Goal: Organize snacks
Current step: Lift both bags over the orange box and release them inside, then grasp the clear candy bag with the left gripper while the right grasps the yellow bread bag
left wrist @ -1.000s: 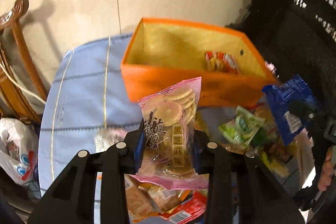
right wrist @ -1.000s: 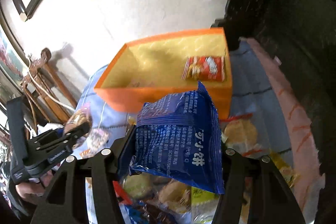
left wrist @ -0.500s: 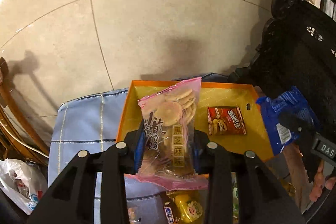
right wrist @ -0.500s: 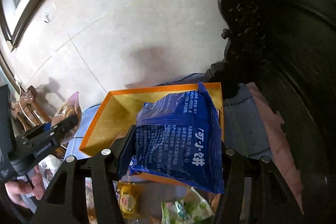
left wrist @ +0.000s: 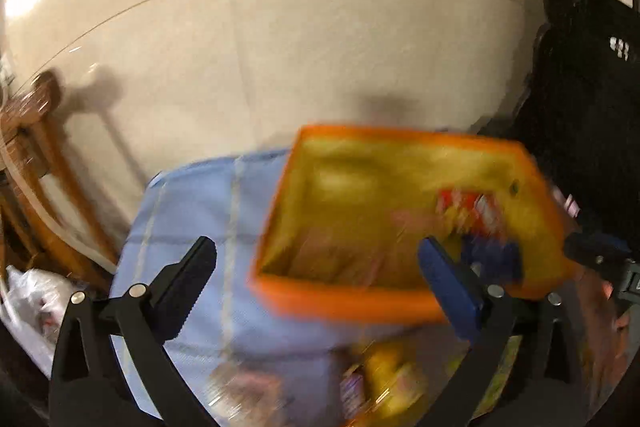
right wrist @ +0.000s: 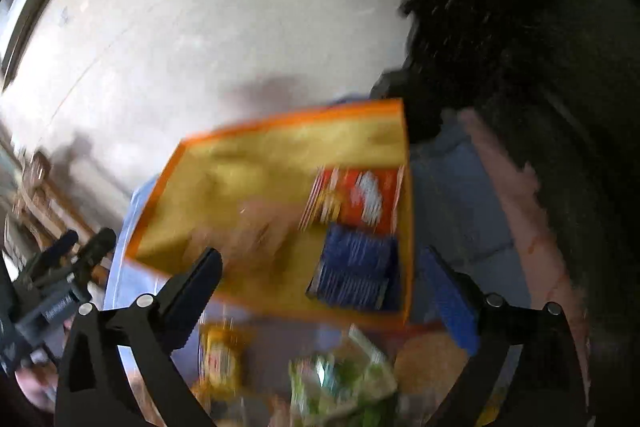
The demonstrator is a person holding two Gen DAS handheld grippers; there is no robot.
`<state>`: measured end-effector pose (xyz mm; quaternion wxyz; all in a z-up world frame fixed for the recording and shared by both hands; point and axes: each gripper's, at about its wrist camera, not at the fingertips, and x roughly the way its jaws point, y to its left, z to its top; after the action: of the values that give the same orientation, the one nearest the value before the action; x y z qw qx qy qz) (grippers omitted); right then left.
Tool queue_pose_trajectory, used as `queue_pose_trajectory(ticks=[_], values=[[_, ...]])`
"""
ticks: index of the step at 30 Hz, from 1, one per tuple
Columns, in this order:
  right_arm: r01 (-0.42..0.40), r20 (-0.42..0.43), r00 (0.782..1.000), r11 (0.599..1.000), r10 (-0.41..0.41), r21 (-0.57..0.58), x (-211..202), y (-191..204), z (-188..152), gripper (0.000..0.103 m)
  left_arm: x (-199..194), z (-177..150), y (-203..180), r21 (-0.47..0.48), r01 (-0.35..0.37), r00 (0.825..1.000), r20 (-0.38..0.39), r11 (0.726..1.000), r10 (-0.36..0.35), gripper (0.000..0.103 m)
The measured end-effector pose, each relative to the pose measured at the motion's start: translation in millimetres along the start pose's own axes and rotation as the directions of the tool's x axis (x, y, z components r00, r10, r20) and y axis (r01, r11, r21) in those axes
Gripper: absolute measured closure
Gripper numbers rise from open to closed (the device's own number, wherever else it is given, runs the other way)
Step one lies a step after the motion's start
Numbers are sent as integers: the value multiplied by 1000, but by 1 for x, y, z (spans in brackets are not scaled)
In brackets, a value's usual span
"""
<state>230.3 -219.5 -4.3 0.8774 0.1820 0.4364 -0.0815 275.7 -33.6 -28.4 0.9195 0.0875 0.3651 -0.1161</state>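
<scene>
An orange box [left wrist: 340,303] with a yellow inside stands on the blue cloth; all is motion-blurred. In it lie a red snack pack [right wrist: 356,199], a blue snack bag [right wrist: 356,275] and a pink cracker pack [right wrist: 256,227], a mere smear. My left gripper [left wrist: 316,255] hovers over the box's near left part, its jaws opening wide, nothing between them. My right gripper [right wrist: 324,275] hangs above the blue bag, jaws opening too, pads clear of it. The left gripper [right wrist: 86,239] shows at the right wrist view's left edge.
Loose snacks lie on the cloth in front of the box: a yellow pack [right wrist: 220,355], a green bag [right wrist: 344,375], a round cracker pack [right wrist: 432,359]. Dark carved furniture [right wrist: 520,67] fills the right. A wooden chair [left wrist: 36,155] and a white plastic bag [left wrist: 32,287] are left.
Both grippers went from shut on their packs to wide open. The pink cracker pack and the blue bag have dropped into the orange box. Both views have shifted and blurred.
</scene>
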Motion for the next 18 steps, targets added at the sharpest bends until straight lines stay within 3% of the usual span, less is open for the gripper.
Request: queue_pose_trajectory(ticks=[4,6,10,13,15,17,18], values=[[-76,-114,991,995,68,-66,21,43,-49,4,-10,-59,48,11,-118,990,-82,993,119,4],[-90,-161,984,992,75,-86,40,63,-66,4,-7,-82,68,-17,-143,980,-141,990,139,4],[-27,-262,965,997,8,-70,94,90,-91,4,5,-115,94,-122,-116,972,-217,986,87,4],[11,-297,954,998,-27,-56,120,99,-96,4,12,-124,96,-130,-126,966,-240,983,92,4],[76,-318,943,995,-95,-72,135,102,-96,4,13,-128,95,-135,-101,968,-241,986,67,4],[65,-344,936,997,-72,-30,146,99,-95,4,15,-129,94,-116,-86,970,-238,990,56,4],[76,-323,943,997,-81,-29,146,99,-94,11,15,-129,92,-103,-80,970,-236,991,54,4]])
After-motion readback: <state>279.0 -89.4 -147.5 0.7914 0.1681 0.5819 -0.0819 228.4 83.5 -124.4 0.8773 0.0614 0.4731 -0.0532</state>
